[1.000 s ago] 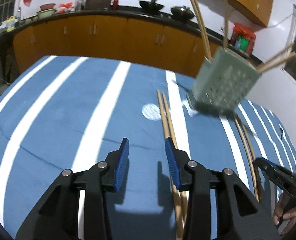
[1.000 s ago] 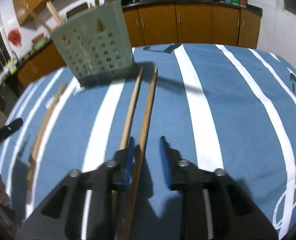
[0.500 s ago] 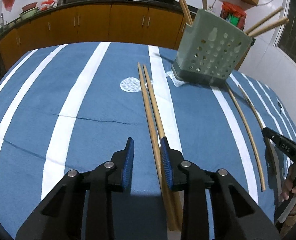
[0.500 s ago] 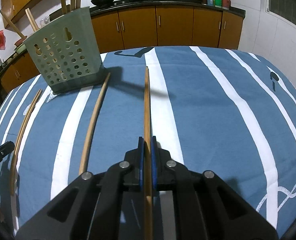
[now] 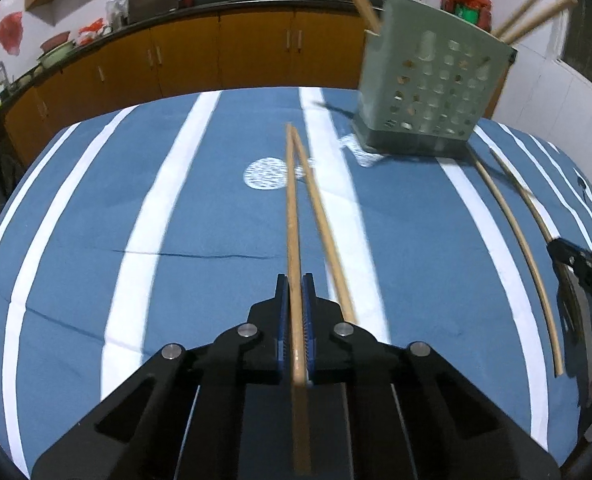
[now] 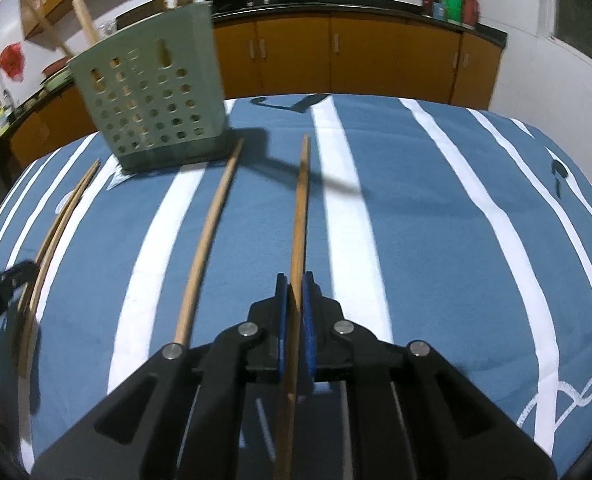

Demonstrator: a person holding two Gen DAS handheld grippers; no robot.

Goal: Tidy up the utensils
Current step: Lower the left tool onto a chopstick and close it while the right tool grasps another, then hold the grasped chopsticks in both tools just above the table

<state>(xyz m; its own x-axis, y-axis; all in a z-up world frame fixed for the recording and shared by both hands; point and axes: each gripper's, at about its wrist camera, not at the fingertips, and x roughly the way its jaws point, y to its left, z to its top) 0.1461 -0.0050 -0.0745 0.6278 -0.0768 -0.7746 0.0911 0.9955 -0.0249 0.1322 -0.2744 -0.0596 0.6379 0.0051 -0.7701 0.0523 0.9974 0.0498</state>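
Chopstick, left: clenched in the left tool, long axis running straight ahead; holder stands ahead and to the right.
Chopstick, right: clenched in the right tool, pointing forward; holder ahead-left.
Loose chopstick lies on the striped tabletop, just beside.
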